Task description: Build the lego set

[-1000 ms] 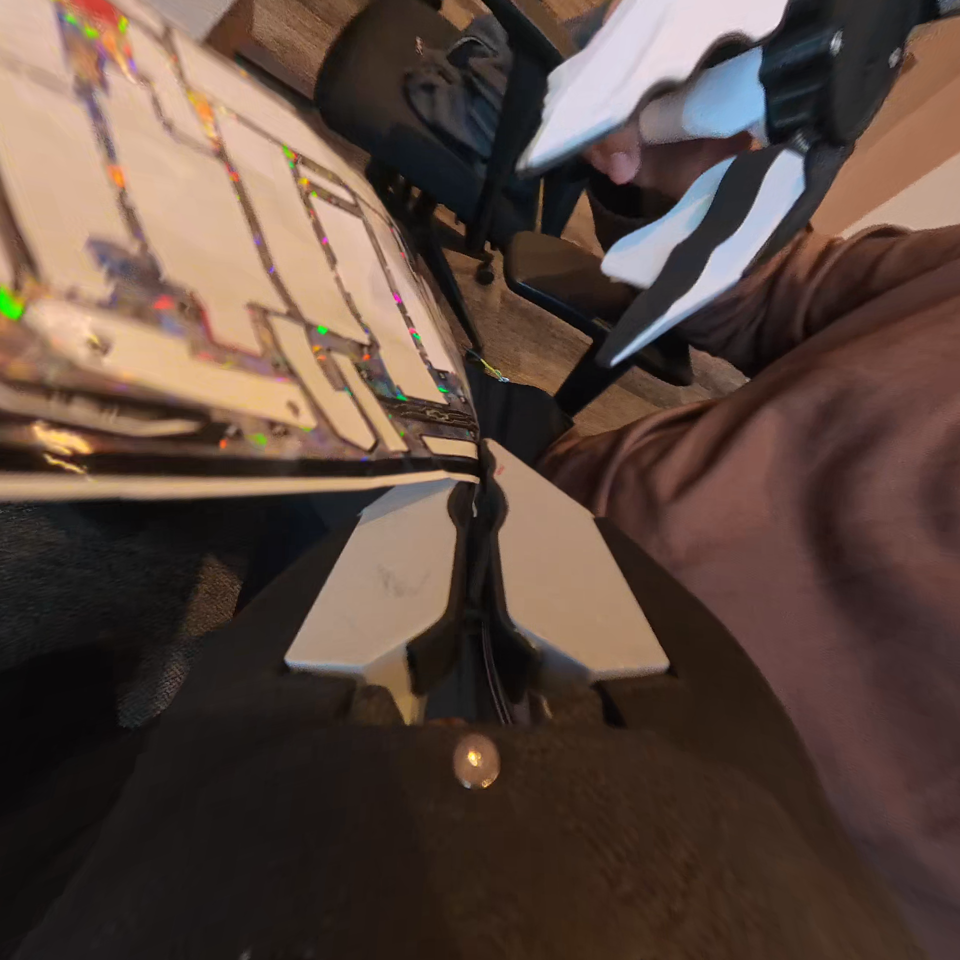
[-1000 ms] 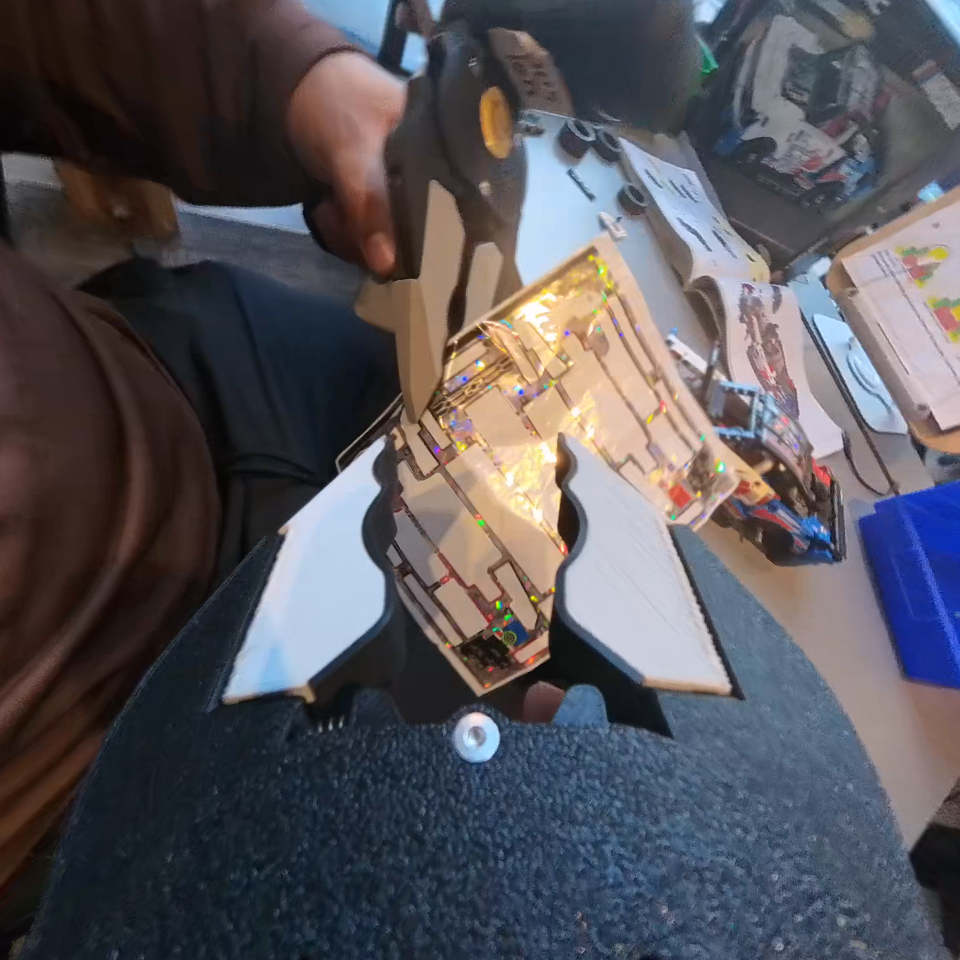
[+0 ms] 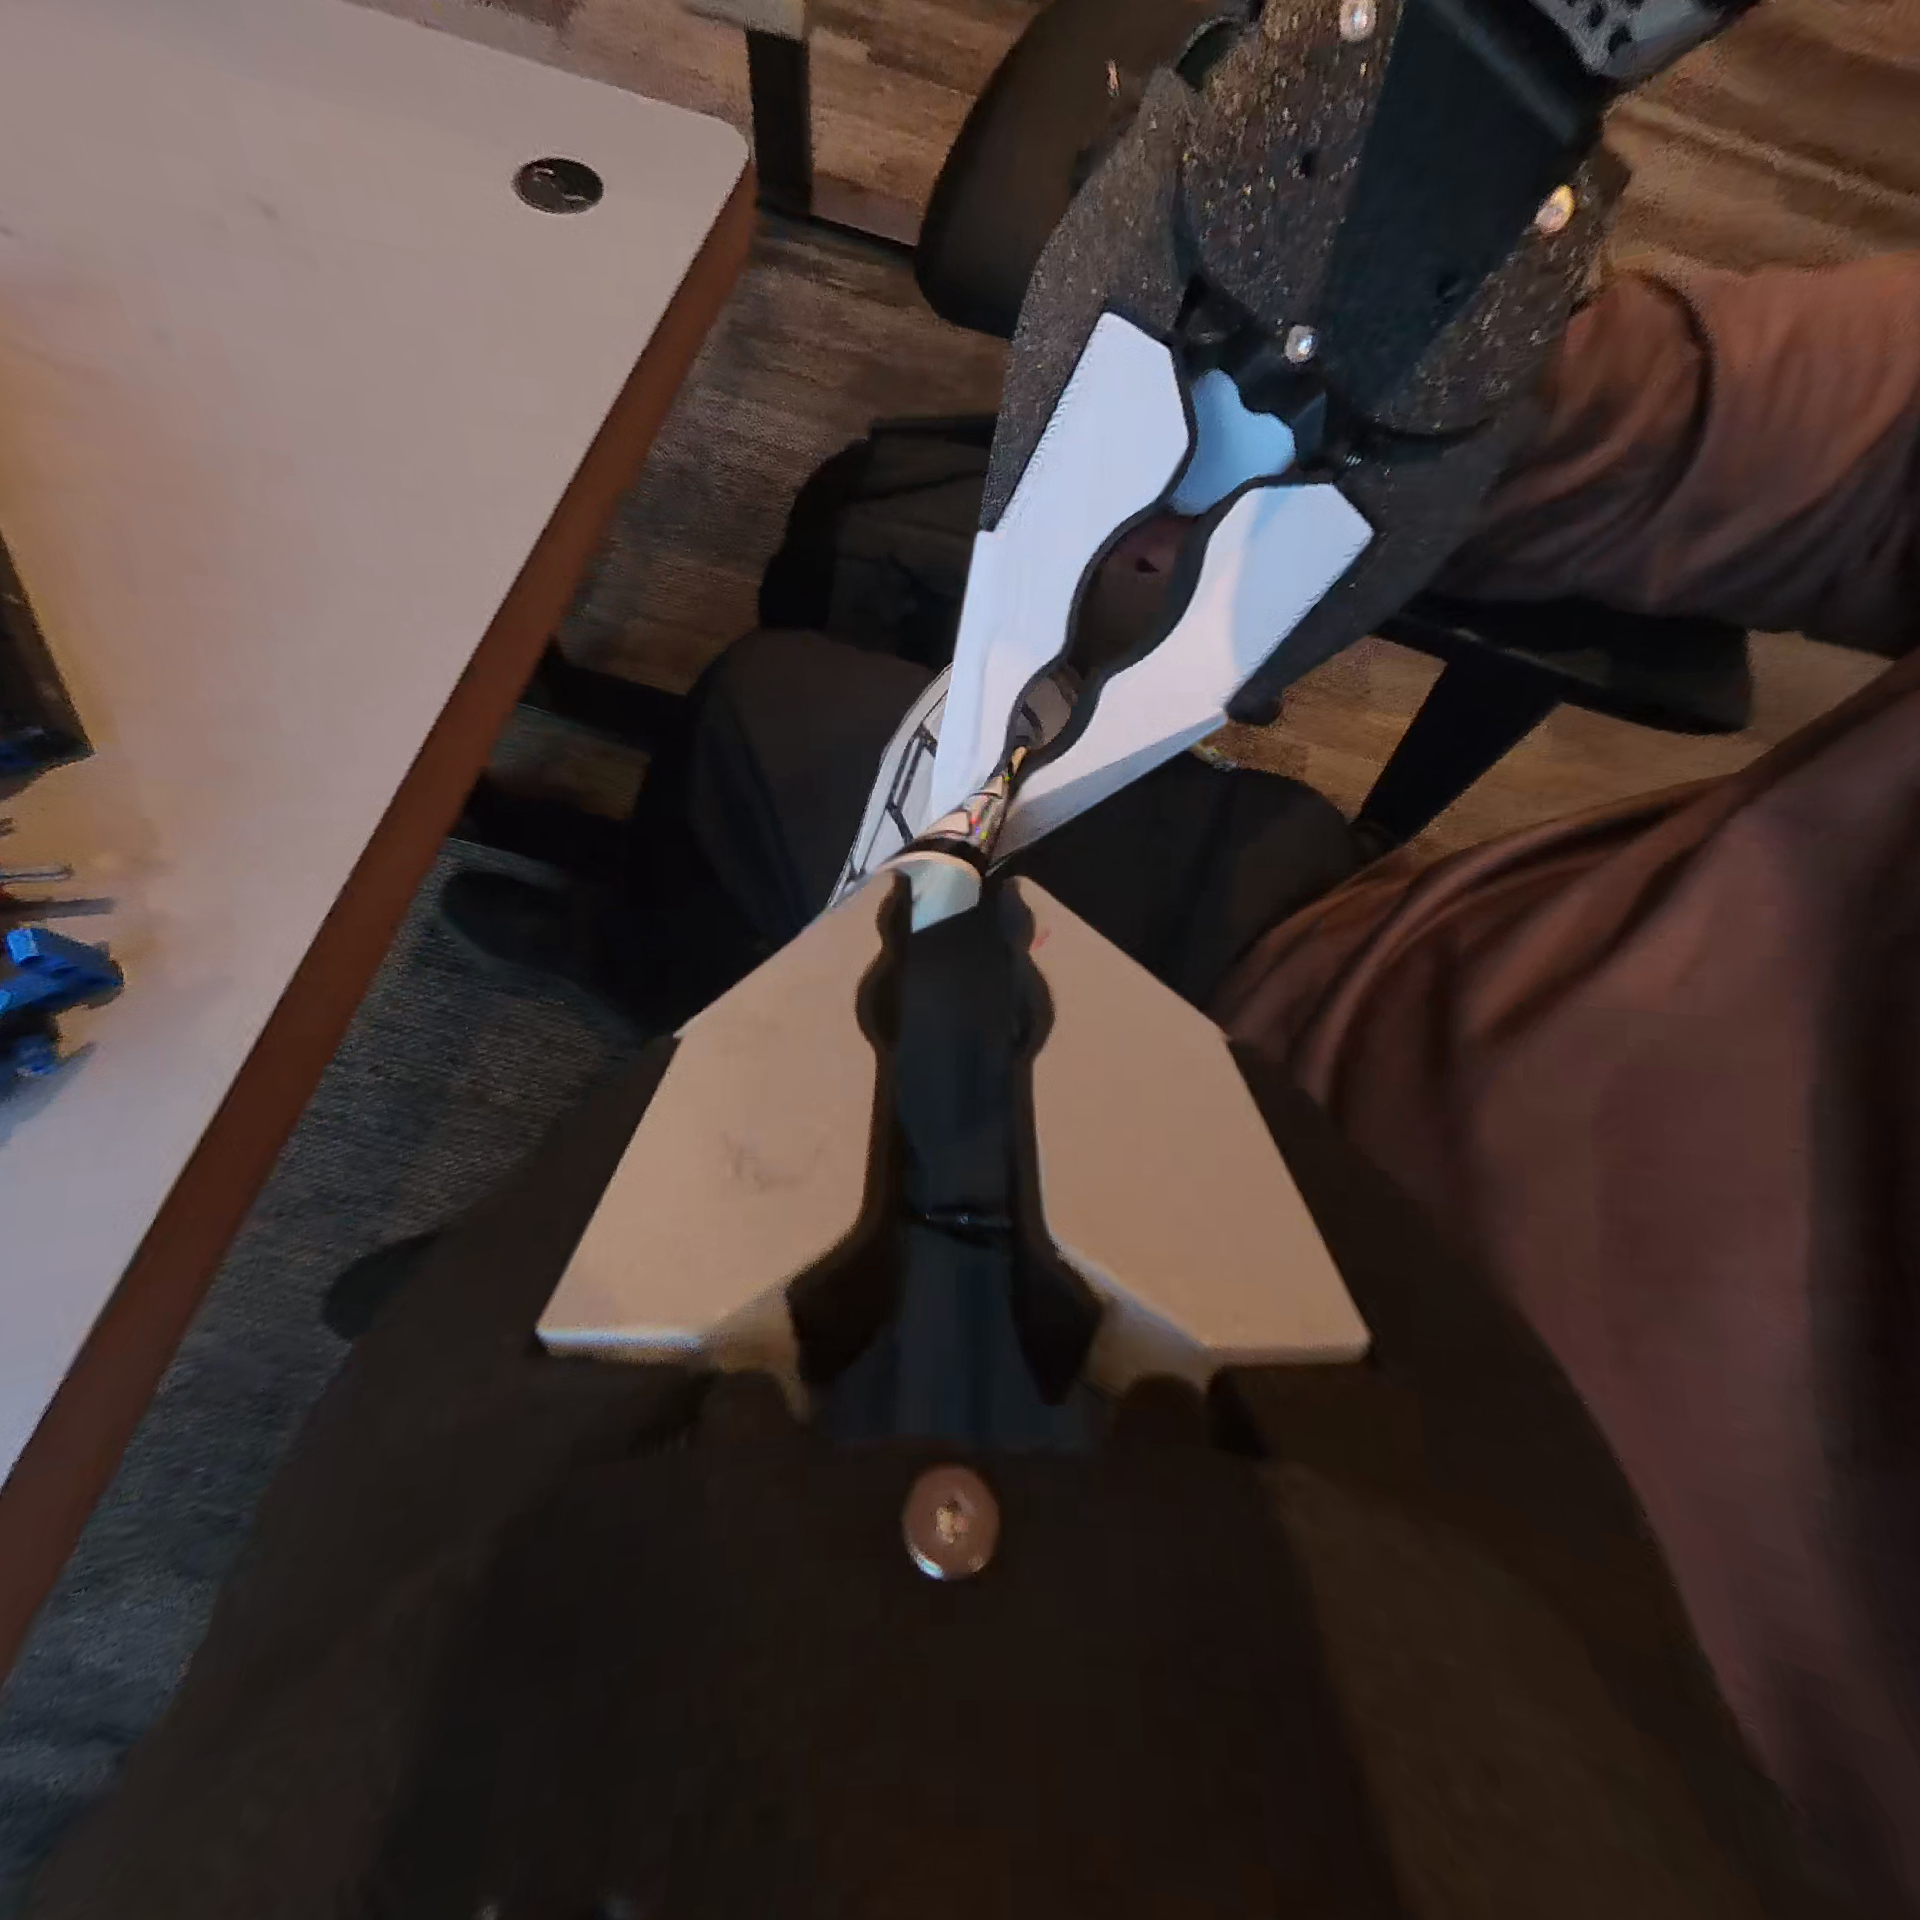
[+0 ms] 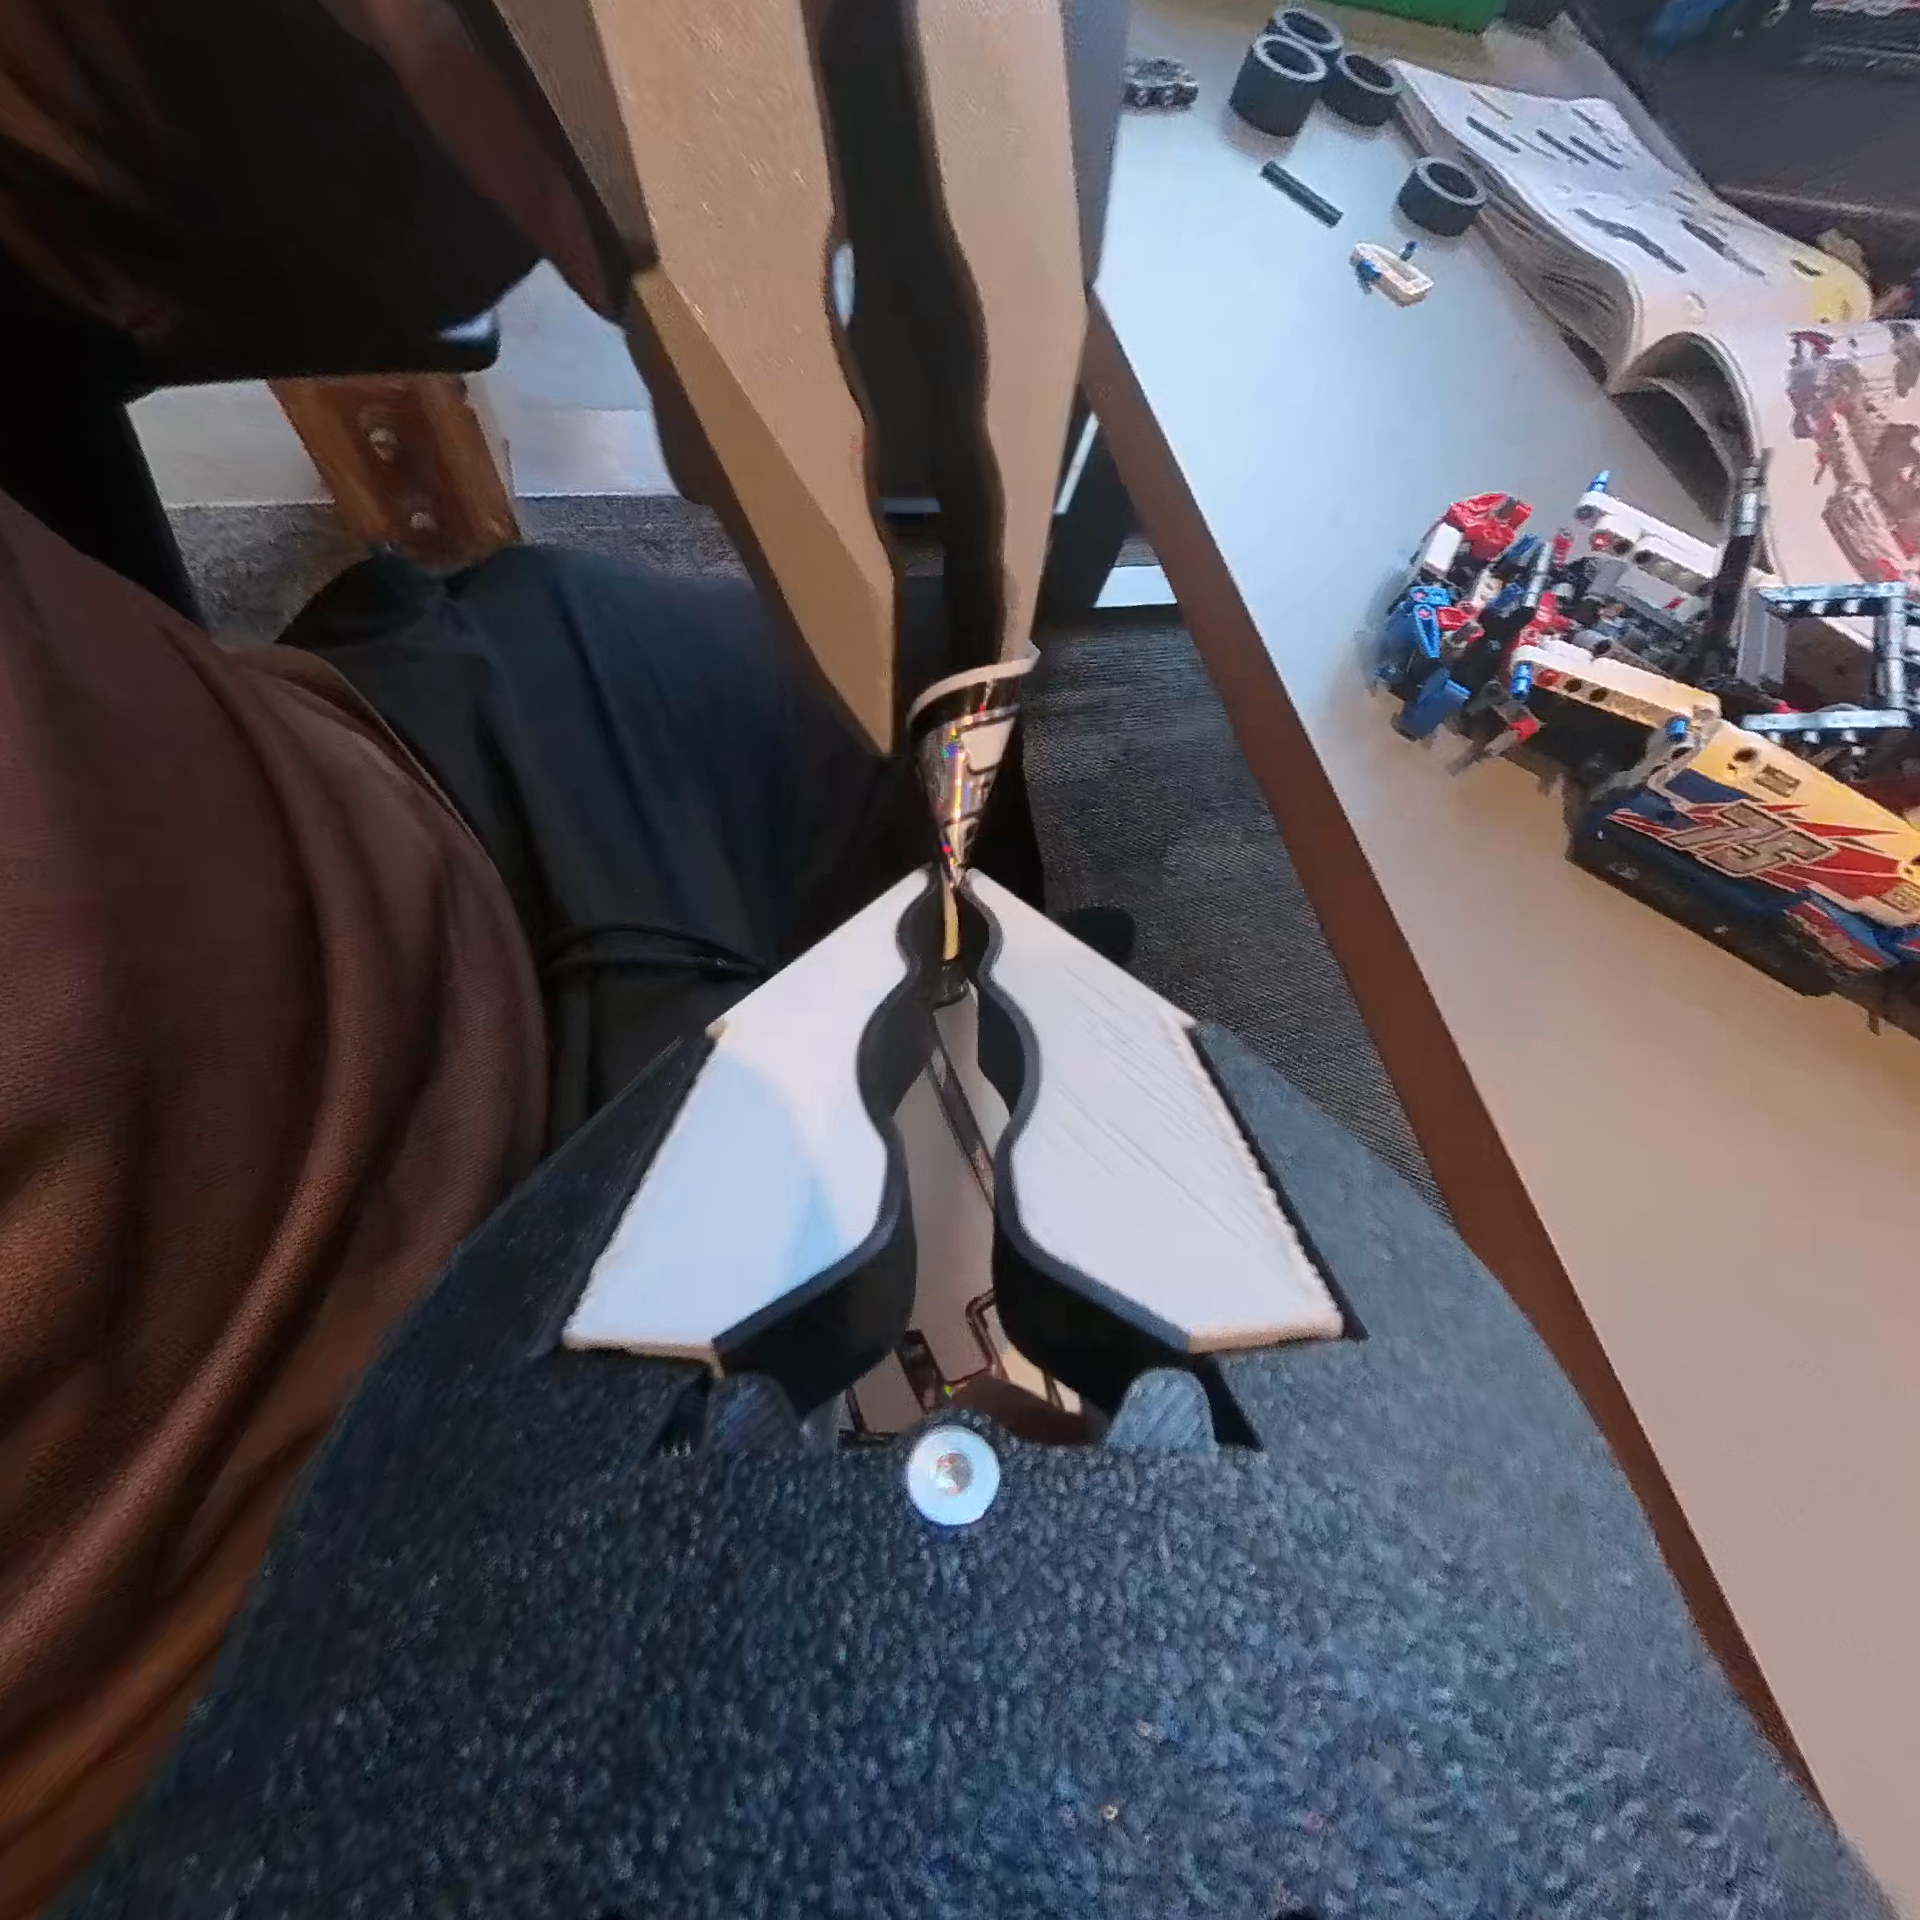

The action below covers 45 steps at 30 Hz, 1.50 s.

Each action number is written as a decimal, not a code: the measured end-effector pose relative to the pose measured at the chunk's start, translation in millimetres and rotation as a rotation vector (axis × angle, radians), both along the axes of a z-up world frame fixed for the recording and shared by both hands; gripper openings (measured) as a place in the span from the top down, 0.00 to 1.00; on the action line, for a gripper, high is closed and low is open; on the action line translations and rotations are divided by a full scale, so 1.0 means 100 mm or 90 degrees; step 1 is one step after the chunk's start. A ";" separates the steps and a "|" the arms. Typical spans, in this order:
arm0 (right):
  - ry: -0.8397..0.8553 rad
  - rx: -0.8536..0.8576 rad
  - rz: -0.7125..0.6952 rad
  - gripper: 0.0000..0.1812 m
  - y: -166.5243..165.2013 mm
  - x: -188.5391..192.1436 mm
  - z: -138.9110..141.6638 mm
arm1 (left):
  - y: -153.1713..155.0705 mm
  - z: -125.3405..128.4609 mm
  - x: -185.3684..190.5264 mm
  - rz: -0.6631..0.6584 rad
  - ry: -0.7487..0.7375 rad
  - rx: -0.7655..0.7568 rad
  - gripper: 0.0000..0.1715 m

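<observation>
A holographic sticker sheet (image 4: 961,769) hangs edge-on between my two grippers, over the person's lap beside the table edge. My right gripper (image 4: 951,883) is shut on one end of it. My left gripper (image 4: 956,717) comes down from above, shut on the other end. In the left wrist view my left gripper (image 3: 940,888) pinches the sheet's white edge, and the right gripper (image 3: 982,821) meets it tip to tip from the upper right, with a strip of the sheet (image 3: 888,779) showing beside it. The partly built Lego race car (image 4: 1662,748) lies on the table (image 4: 1455,1091).
Black tyres (image 4: 1299,62), a small black rod (image 4: 1301,192) and an open instruction booklet (image 4: 1600,197) lie at the table's far end. Blue Lego parts (image 3: 42,987) show at the left of the table (image 3: 260,416). A brown sleeve (image 3: 1610,1143), a black office chair and grey carpet are nearby. The tips of both grippers are at nearly the same place. From either gripper's tips it is about 25 cm to the partly built Lego race car (image 4: 1662,748).
My right gripper has shut on the sticker sheet, having been open around it. The sheet has turned from flat-on to edge-on. Both grippers now meet tip to tip, low beside the table edge.
</observation>
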State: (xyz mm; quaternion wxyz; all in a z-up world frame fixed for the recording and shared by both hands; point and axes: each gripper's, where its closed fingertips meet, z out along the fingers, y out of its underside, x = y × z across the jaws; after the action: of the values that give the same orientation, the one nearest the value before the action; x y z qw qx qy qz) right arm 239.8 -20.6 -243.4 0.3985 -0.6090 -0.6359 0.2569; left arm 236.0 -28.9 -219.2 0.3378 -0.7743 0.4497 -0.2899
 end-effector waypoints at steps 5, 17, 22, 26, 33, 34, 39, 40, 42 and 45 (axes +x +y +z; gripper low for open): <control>0.029 0.031 -0.021 1.00 0.05 -0.02 0.11 | -0.01 0.03 0.08 0.010 -0.087 -0.095 0.85; 0.024 0.140 -0.045 1.00 0.08 -0.01 0.24 | 0.00 0.22 0.20 0.007 -0.207 -0.096 0.96; 0.015 0.207 -0.062 1.00 0.11 0.00 0.30 | 0.03 0.26 0.21 0.021 -0.234 -0.093 0.98; 0.006 0.262 -0.076 1.00 0.13 0.02 0.36 | 0.04 0.30 0.22 0.026 -0.269 -0.096 0.99; -0.045 0.384 -0.084 1.00 0.17 0.02 0.30 | 0.08 0.19 0.22 0.042 -0.227 -0.072 1.00; -0.041 0.367 -0.082 1.00 0.17 0.02 0.27 | 0.09 0.17 0.22 0.045 -0.216 -0.063 1.00; 0.048 0.143 -0.046 0.92 0.11 0.01 0.25 | 0.16 0.10 0.17 0.076 -0.153 -0.013 1.00; 0.065 0.108 -0.042 0.92 0.11 0.02 0.27 | 0.16 0.09 0.17 0.077 -0.149 -0.010 1.00; 0.086 0.059 -0.035 0.92 0.11 0.03 0.29 | 0.16 0.09 0.17 0.076 -0.148 -0.011 1.00; 0.087 0.049 -0.036 0.92 0.11 0.04 0.30 | 0.15 0.09 0.17 0.072 -0.146 -0.014 1.00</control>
State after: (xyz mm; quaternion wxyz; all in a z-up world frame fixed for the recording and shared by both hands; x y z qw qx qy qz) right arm 243.8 -9.8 -213.7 0.4710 -0.5920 -0.5991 0.2622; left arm 253.5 -13.6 -210.7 0.3942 -0.7640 0.3603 -0.3620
